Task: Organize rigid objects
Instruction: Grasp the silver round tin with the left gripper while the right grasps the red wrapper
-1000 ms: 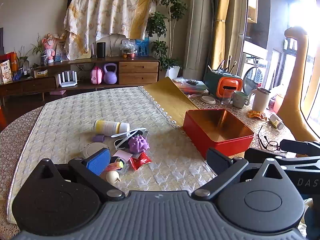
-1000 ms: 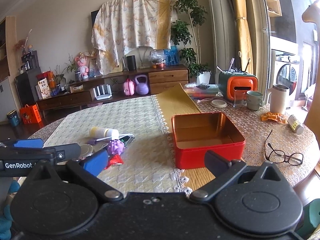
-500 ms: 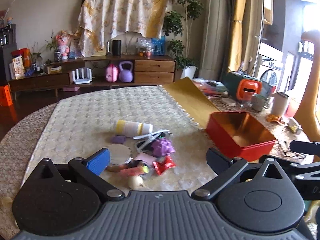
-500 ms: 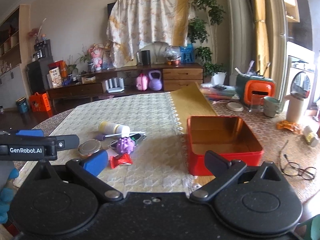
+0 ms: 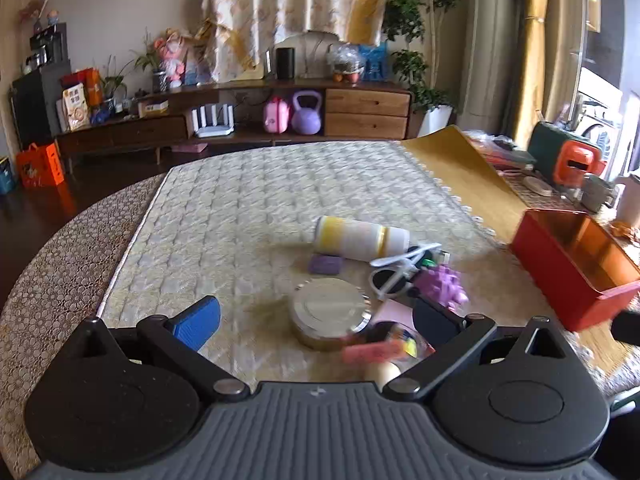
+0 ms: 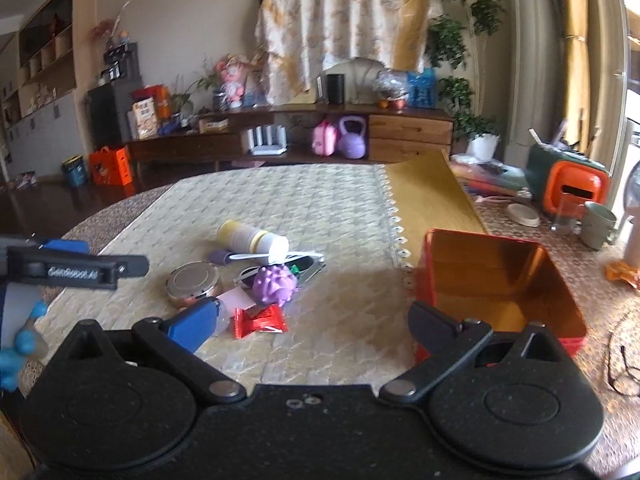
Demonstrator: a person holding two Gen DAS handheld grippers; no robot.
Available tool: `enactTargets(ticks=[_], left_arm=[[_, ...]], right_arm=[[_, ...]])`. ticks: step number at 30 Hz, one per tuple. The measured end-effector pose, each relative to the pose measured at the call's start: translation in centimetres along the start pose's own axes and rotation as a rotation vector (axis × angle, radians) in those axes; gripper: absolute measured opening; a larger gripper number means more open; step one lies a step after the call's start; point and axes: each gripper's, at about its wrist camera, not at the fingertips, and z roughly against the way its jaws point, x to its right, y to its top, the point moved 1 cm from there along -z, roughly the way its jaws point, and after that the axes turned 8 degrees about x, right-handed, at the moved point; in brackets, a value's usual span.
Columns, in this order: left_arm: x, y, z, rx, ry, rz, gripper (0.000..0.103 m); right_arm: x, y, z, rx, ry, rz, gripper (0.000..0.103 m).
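Round tin is seen just ahead, centred btwn the spread, empty left gripper fingers; right gripper, likewise spread, is farther off.

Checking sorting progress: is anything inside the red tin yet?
No, the red tin shows only its bare copper-coloured floor in the right wrist view.

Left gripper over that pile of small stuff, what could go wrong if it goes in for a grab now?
The left gripper is open over a tight clutter: closing on the round metal tin may also catch the pink item touching it. The white bottle lies on its side and could roll if bumped. The red box sits well to the right, so carrying risks drops.
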Motion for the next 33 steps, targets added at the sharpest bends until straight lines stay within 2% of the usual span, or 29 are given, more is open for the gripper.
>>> enactTargets(ticks=[5,12,17,23,33], left_arm=[[-0.2,0.0,-3.1,-0.041,-0.016,-0.004,0.103],[0.6,-0.8,-6.8,-0.091,0.006,-0.022,0.103],[0.5,-1.3,-8.8,-0.131,0.024,-0.022,0.103],[0.3,-1.8,-10.6,-0.159,0.033,-0.001,0.103],[0.3,-2.0,-11.5,-0.146,0.024,0.014,0.103]], right_arm=[[-0.7,-0.2,-2.6,-0.031,0.056,0.05,0.101],[-2.2,-1.2,-6.1,-0.103,0.132,0.094,0.097],[-3.1,-2.2,-8.6,-0.149,0.141,0.137,0.091],[-3.1,-2.6,-10.7,-0.179,0.148,0.12,0.085],[-3.5,-3.5,-12.8,-0.227,0.153,0.122,0.074]])
